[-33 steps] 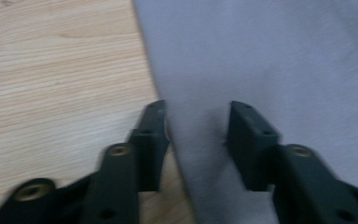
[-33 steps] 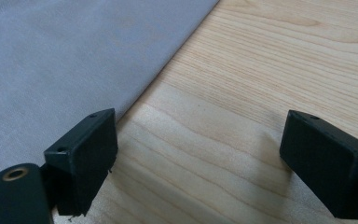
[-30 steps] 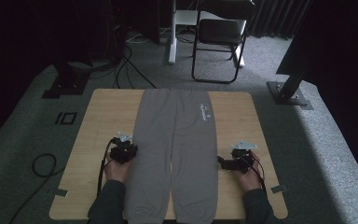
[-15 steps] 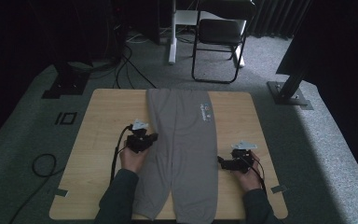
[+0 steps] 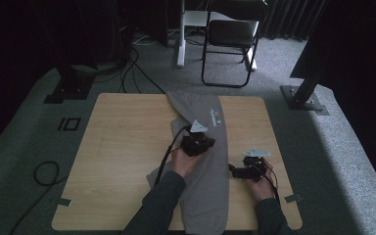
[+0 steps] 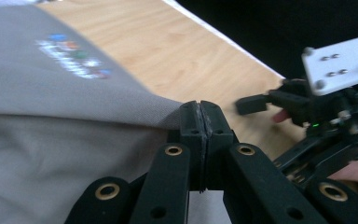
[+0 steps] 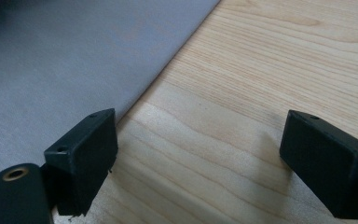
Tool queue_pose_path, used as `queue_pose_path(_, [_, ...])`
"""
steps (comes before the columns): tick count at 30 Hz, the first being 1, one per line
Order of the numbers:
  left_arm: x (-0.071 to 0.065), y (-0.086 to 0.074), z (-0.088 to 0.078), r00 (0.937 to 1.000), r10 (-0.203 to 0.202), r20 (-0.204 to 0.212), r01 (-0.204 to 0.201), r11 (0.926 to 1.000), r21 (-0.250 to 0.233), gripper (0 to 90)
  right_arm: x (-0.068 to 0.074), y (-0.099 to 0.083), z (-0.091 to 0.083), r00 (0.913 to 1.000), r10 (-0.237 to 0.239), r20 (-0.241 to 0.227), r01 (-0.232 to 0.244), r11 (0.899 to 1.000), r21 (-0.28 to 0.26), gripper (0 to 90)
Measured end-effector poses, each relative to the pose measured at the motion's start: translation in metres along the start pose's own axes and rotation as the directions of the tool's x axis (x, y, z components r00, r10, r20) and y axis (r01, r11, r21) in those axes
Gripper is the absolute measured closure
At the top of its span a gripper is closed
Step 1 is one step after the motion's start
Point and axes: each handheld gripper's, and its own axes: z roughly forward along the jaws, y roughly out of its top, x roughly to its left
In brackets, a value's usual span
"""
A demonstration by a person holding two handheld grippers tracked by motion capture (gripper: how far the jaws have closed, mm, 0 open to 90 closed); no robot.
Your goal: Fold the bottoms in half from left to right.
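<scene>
The counter point(image 5: 122, 161) is pale wood with rounded corners, standing on speckled grey carpet; a black folding chair point(image 5: 230, 39) sits beyond it and cables point(image 5: 127, 68) trail across the floor into a dark background. Grey trousers point(image 5: 210, 191) lie lengthwise down the middle of the counter, one side lifted and folded over toward the other, so the far half of the garment looks narrow. The cloth is a soft, matte knit with a small coloured print point(image 6: 74, 58) near its top. The near end of the trousers runs off the counter's edge, out of sight. The left claw point(image 6: 200, 114) is pinched shut on the trousers' edge, raised over the cloth. The right claw point(image 7: 200, 163) rests spread wide on bare wood just beside the fabric's straight edge, gripping nothing.
</scene>
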Motion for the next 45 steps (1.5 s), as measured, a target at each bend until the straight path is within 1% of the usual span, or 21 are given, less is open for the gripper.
queue_pose_path(2, [-0.001, -0.002, 0.008, 0.9999, 0.004, 0.017, -0.004, 0.9998, 0.02, 88.1, 0.0, 0.0, 0.0, 1.0, -0.001, -0.002, 0.001, 1.0, -0.001, 12.2])
queue_pose_path(4, [0.0, -0.004, 0.007, 0.9996, 0.024, 0.014, -0.025, 0.9995, 0.019, 74.5, 0.001, -0.001, -0.001, 0.9999, -0.008, -0.01, 0.007, 1.0, -0.007, 14.0])
queue_pose_path(6, [0.003, -0.006, -0.001, 0.9995, 0.031, 0.005, -0.031, 0.9995, 0.012, 67.7, 0.001, -0.001, -0.001, 0.9999, -0.009, -0.01, 0.009, 1.0, -0.007, 14.0])
queue_pose_path(9, [0.015, -0.013, -0.018, 0.9988, 0.025, -0.042, -0.025, 0.9997, -0.005, 63.3, 0.001, -0.001, -0.001, 0.9999, -0.008, -0.01, 0.008, 1.0, -0.007, 14.0])
queue_pose_path(13, [0.037, -0.031, -0.045, 0.9906, 0.001, -0.137, -0.003, 0.9999, -0.013, 61.2, 0.003, 0.0, -0.002, 1.0, 0.006, 0.005, -0.006, 1.0, 0.0, 17.4])
queue_pose_path(16, [0.054, -0.05, -0.067, 0.9769, -0.026, -0.212, 0.021, 0.9995, -0.024, 60.2, 0.007, 0.004, -0.004, 0.9995, 0.024, 0.019, -0.025, 0.999, 0.026, 27.6])
queue_pose_path(20, [0.075, -0.077, -0.092, 0.9541, -0.058, -0.294, 0.052, 0.9983, -0.029, 60.1, 0.017, 0.014, -0.01, 0.9989, 0.034, -0.032, -0.034, 0.999, -0.005, 41.5])
queue_pose_path(24, [0.092, -0.101, -0.107, 0.9313, -0.091, -0.353, 0.092, 0.9957, -0.016, 60.0, 0.033, 0.032, -0.014, 0.9971, 0.018, -0.074, -0.023, 0.998, -0.062, 44.1])
queue_pose_path(25, [0.092, -0.101, -0.107, 0.9313, -0.091, -0.353, 0.092, 0.9957, -0.016, 60.0, 0.033, 0.032, -0.014, 0.9971, 0.018, -0.074, -0.023, 0.998, -0.062, 44.1])
queue_pose_path(26, [0.098, -0.111, -0.112, 0.9225, -0.1, -0.373, 0.104, 0.9945, -0.009, 60.0, 0.041, 0.042, -0.012, 0.9955, 0.0, -0.095, -0.006, 0.998, -0.067, 44.4])
queue_pose_path(28, [0.101, -0.118, -0.115, 0.9132, -0.101, -0.395, 0.107, 0.9943, -0.007, 60.0, 0.05, 0.052, -0.009, 0.9953, -0.024, -0.094, 0.018, 0.997, -0.069, 44.1])
queue_pose_path(30, [0.103, -0.125, -0.117, 0.907, -0.108, -0.407, 0.113, 0.9935, -0.013, 59.9, 0.059, 0.06, -0.004, 0.9945, -0.042, -0.096, 0.036, 0.997, -0.063, 41.7])
queue_pose_path(32, [0.103, -0.125, -0.117, 0.907, -0.108, -0.407, 0.113, 0.9935, -0.013, 59.9, 0.064, 0.064, 0.0, 0.994, -0.052, -0.096, 0.047, 0.997, -0.058, 41.7])
queue_pose_path(33, [0.107, -0.135, -0.116, 0.8975, -0.121, -0.424, 0.12, 0.9924, -0.029, 59.9, 0.075, 0.069, 0.01, 0.9937, -0.082, -0.077, 0.079, 0.996, -0.036, 37.5])
queue_pose_path(35, [0.109, -0.14, -0.115, 0.8897, -0.13, -0.438, 0.127, 0.9913, -0.036, 59.8, 0.082, 0.071, 0.02, 0.9913, -0.094, -0.092, 0.094, 0.996, -0.007, 36.1])
queue_pose_path(37, [0.111, -0.143, -0.114, 0.8834, -0.142, -0.446, 0.136, 0.9896, -0.047, 59.9, 0.089, 0.07, 0.029, 0.9888, -0.142, -0.045, 0.144, 0.989, 0.03, 36.4])
queue_pose_path(39, [0.111, -0.145, -0.114, 0.8766, -0.146, -0.458, 0.134, 0.9892, -0.059, 59.9, 0.089, 0.067, 0.034, 0.9864, -0.165, 0.003, 0.164, 0.984, 0.072, 41.7])
queue_pose_path(41, [0.111, -0.147, -0.115, 0.8726, -0.15, -0.465, 0.133, 0.9887, -0.068, 59.9, 0.085, 0.064, 0.032, 0.9888, -0.145, 0.036, 0.142, 0.987, 0.078, 46.6])
queue_pose_path(42, [0.111, -0.148, -0.115, 0.8692, -0.154, -0.47, 0.136, 0.988, -0.073, 59.8, 0.081, 0.062, 0.03, 0.9907, -0.131, 0.038, 0.128, 0.989, 0.068, 49.7])
queue_pose_path(43, [0.111, -0.148, -0.115, 0.8692, -0.154, -0.47, 0.136, 0.988, -0.073, 59.3, 0.081, 0.062, 0.03, 0.9907, -0.131, 0.038, 0.128, 0.989, 0.068, 49.7])
queue_pose_path(45, [0.113, -0.149, -0.116, 0.8643, -0.161, -0.477, 0.141, 0.9869, -0.078, 59.1, 0.07, 0.059, 0.02, 0.995, -0.094, 0.034, 0.092, 0.995, 0.042, 64.6])
